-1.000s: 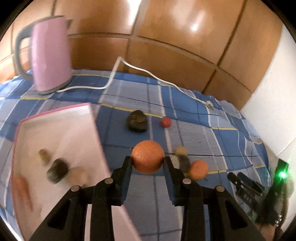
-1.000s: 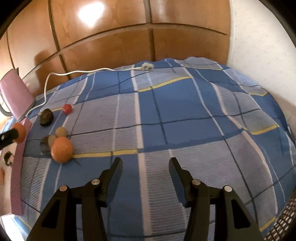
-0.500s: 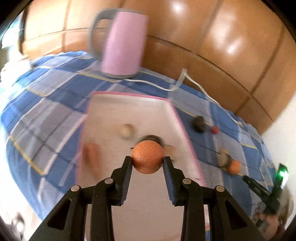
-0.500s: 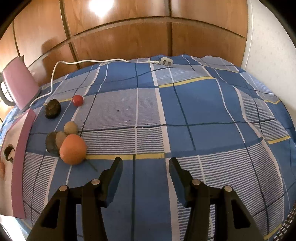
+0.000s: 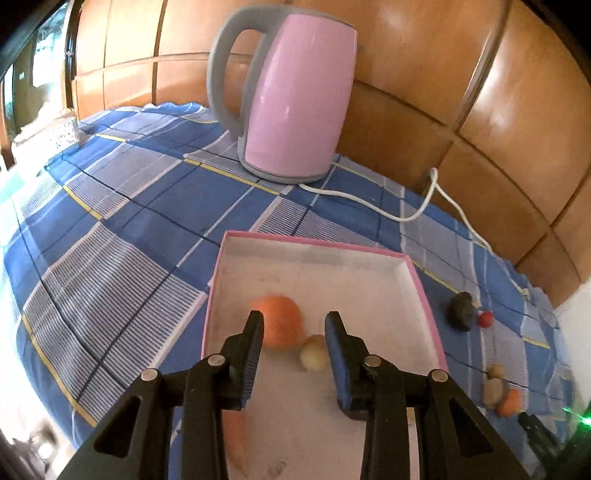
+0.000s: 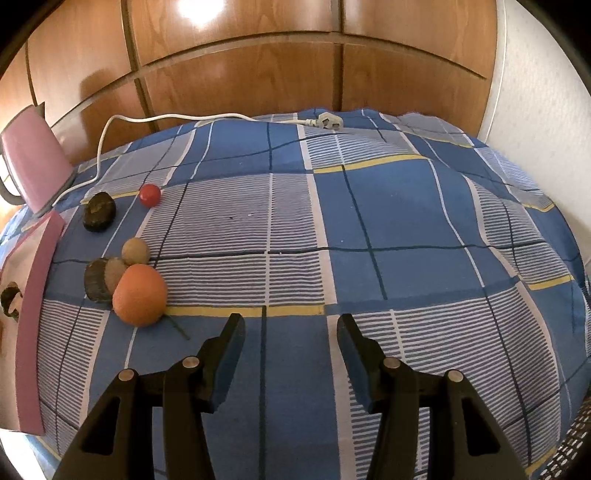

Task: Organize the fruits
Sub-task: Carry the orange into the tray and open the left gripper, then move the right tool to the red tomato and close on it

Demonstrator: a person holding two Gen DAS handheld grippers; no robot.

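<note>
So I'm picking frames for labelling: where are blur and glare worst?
Left wrist view: orange in the tray is soft with blur, glare on the wood panels. Right wrist view: sharp fruit, one bright hotspot on the panels.

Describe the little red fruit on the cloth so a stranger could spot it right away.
Start at the pink kettle at the back left of the checked cloth. Follow its white cord down to the cloth; beside it lies a dark fruit, with the red fruit just right of that. It is the smallest, the only red one, and stands apart from the orange cluster nearer the camera.
</note>
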